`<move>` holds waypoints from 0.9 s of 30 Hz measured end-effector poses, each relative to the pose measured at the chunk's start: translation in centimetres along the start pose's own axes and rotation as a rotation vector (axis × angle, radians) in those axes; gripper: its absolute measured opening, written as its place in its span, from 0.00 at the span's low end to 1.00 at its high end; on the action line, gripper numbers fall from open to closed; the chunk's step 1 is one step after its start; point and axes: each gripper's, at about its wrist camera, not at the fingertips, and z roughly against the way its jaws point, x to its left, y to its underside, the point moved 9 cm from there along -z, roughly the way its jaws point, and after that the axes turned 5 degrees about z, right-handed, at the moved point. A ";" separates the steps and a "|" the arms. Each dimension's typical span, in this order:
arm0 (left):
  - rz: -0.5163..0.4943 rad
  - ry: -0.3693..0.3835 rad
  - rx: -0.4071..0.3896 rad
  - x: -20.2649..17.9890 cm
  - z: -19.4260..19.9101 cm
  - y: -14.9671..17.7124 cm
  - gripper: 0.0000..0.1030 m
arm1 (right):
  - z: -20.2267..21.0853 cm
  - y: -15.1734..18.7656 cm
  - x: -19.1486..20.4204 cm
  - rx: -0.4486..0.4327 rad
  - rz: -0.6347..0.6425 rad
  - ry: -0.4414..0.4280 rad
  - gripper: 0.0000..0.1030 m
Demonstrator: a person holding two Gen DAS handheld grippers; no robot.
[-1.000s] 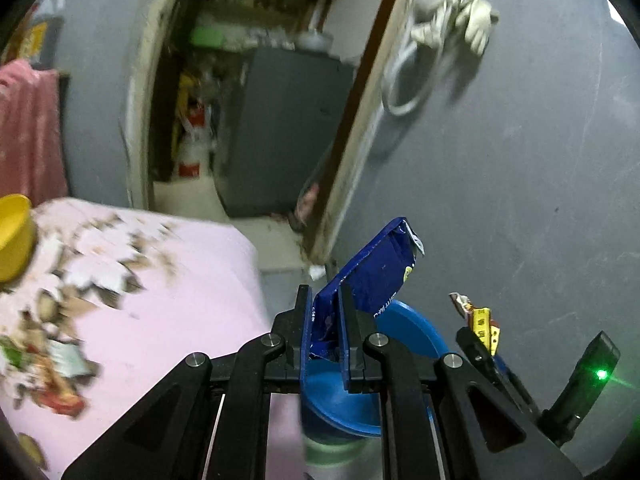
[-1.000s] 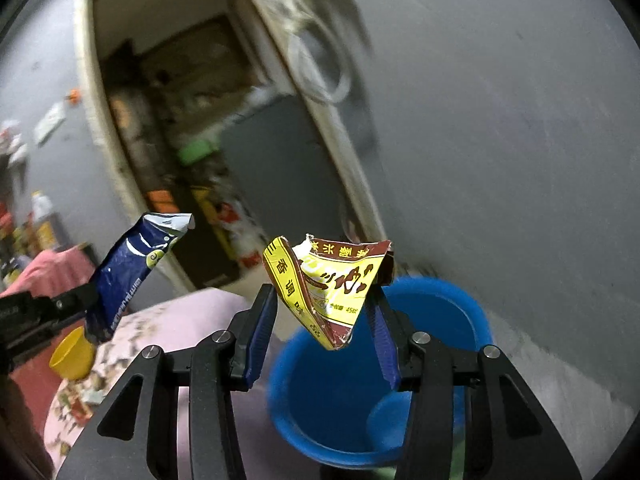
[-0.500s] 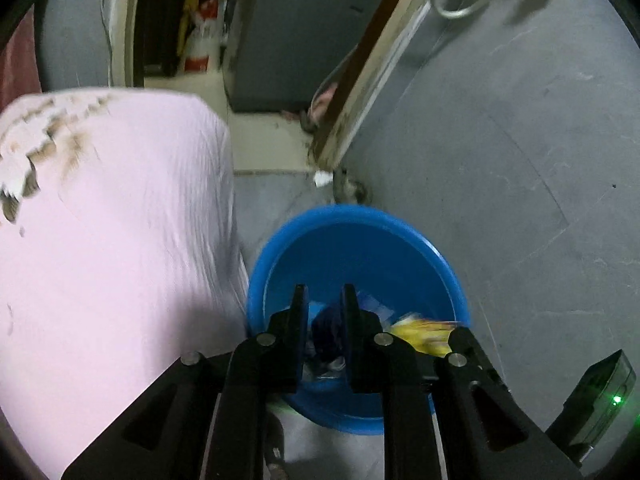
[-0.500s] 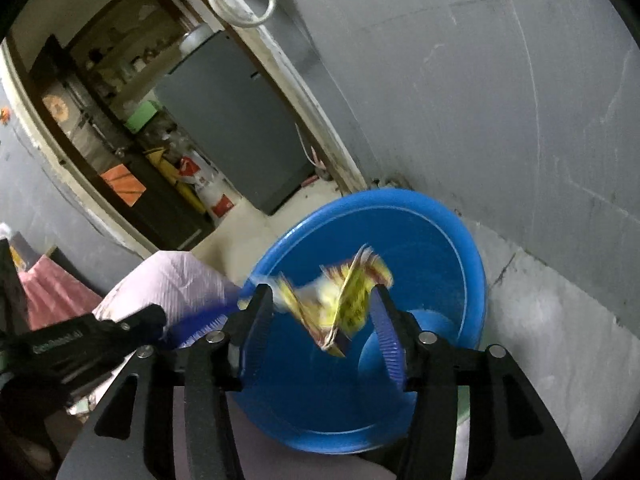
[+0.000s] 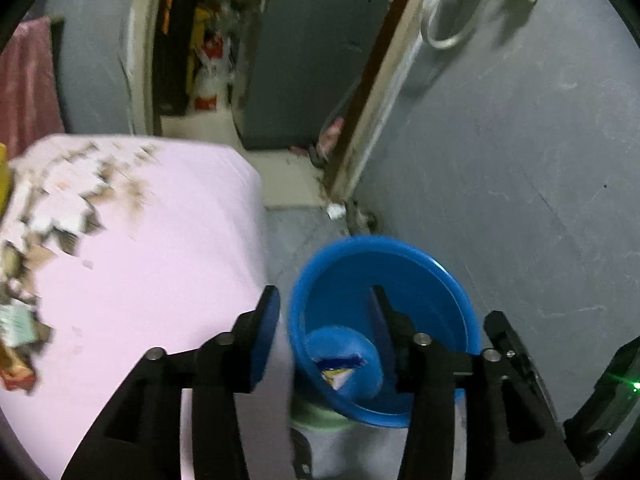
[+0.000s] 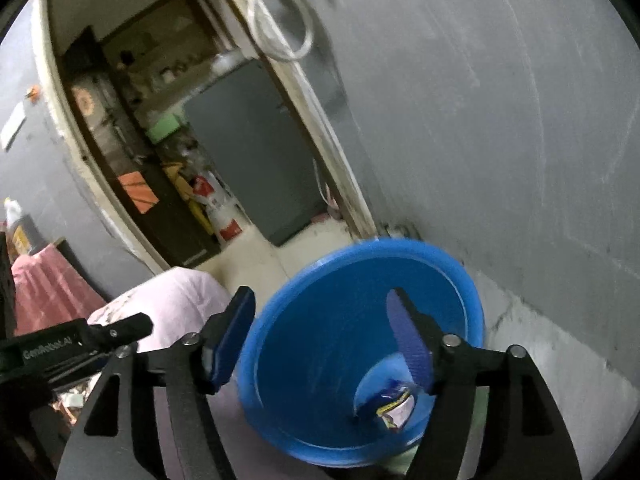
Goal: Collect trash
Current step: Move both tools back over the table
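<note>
A blue plastic basin stands on the floor by the grey wall. A dark blue snack wrapper lies at its bottom. My left gripper hovers over the basin's near rim, its jaws opening, with nothing between the pads. My right gripper is above the basin too, jaws opening and empty. The yellow and red wrapper is not visible. In the right wrist view the left gripper's black body shows at the left edge.
A pink cloth-covered table with scattered paper scraps sits left of the basin. Behind is an open doorway with a dark cabinet and clutter. The grey wall closes the right side. A coiled white hose hangs on it.
Both grippers tipped down over the basin and their jaws spread. The blue wrapper left the left gripper and lies in the basin. The yellow and red wrapper left the right gripper.
</note>
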 end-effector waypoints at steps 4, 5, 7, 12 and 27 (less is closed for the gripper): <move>-0.008 -0.037 -0.112 2.3 3.5 -0.8 0.51 | 1.6 -0.8 2.0 -0.080 0.055 -0.028 0.77; -0.009 -0.045 -0.140 3.0 4.3 -1.0 0.55 | 2.1 -1.0 2.7 -0.108 0.073 -0.041 0.80; -0.019 -0.068 -0.204 4.2 6.1 -1.0 0.62 | 3.1 -1.2 4.0 -0.154 0.106 -0.063 0.84; -0.057 -0.134 -0.442 7.4 12.5 -0.7 0.94 | 5.6 -1.6 7.9 -0.274 0.181 -0.145 1.00; -0.033 -0.278 -0.727 15.2 24.9 4.3 0.97 | 13.2 1.5 20.2 -0.484 0.399 -0.431 1.00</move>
